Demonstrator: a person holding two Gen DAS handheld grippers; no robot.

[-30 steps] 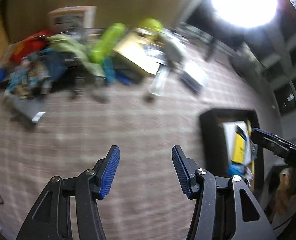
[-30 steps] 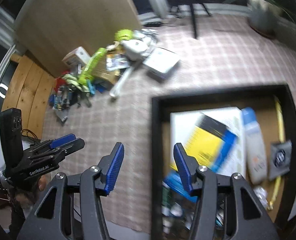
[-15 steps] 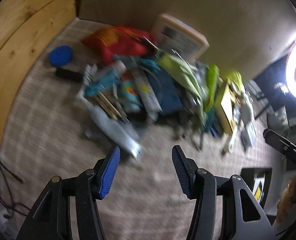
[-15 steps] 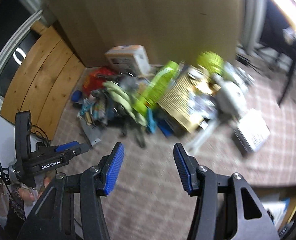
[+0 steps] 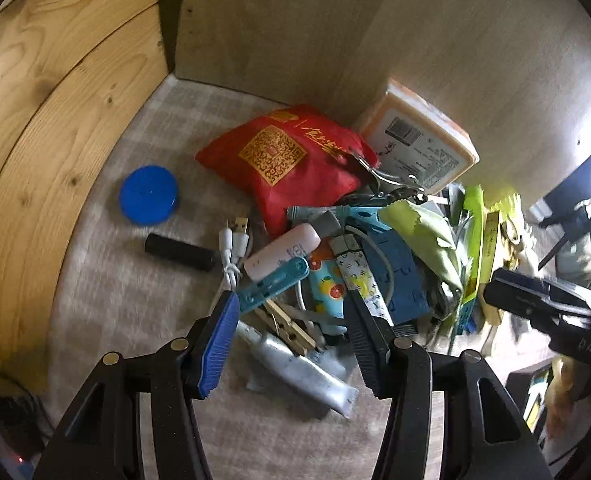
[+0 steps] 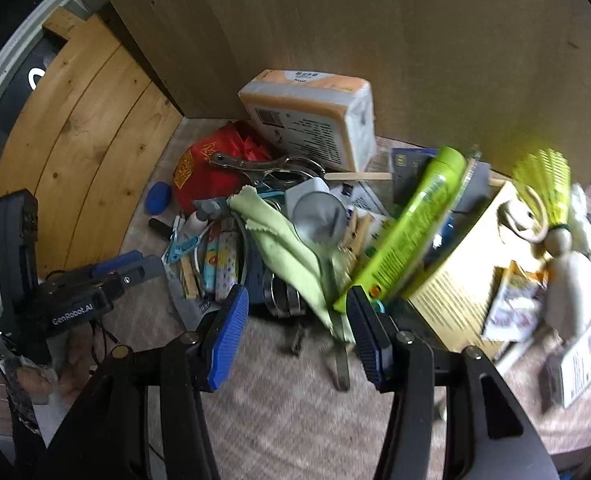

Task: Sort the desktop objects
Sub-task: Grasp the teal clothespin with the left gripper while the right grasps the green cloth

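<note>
Left gripper (image 5: 291, 332) hung with jaws apart, nothing between the blue ribbed pads (image 5: 220, 338), poised over the near edge of the heap. Just beyond the tips lay a silver squeeze tube (image 5: 303, 368), wooden clothespegs (image 5: 285, 326) and a teal plastic clip (image 5: 273, 286), with a white cylindrical bottle (image 5: 281, 250) resting above them. Off to the left, apart from the pile, sat a black cylinder (image 5: 177, 251) and a round blue lid (image 5: 148, 194) on the checked tablecloth (image 5: 143, 304). Farther back, a red fabric pouch with gold print (image 5: 287, 164) leaned against an orange-and-white tissue pack (image 5: 419, 146) at the brown wall board (image 5: 335, 28). Right gripper (image 6: 297, 330) likewise spread and empty, aimed at a pale green cloth (image 6: 291, 248) draped over the clutter, a lime-green bottle (image 6: 411, 232) slanting just beside its right finger. Beyond that, a yellow cardboard box (image 6: 463, 276) and a yellow shuttlecock (image 6: 547, 184), blurred.
</note>
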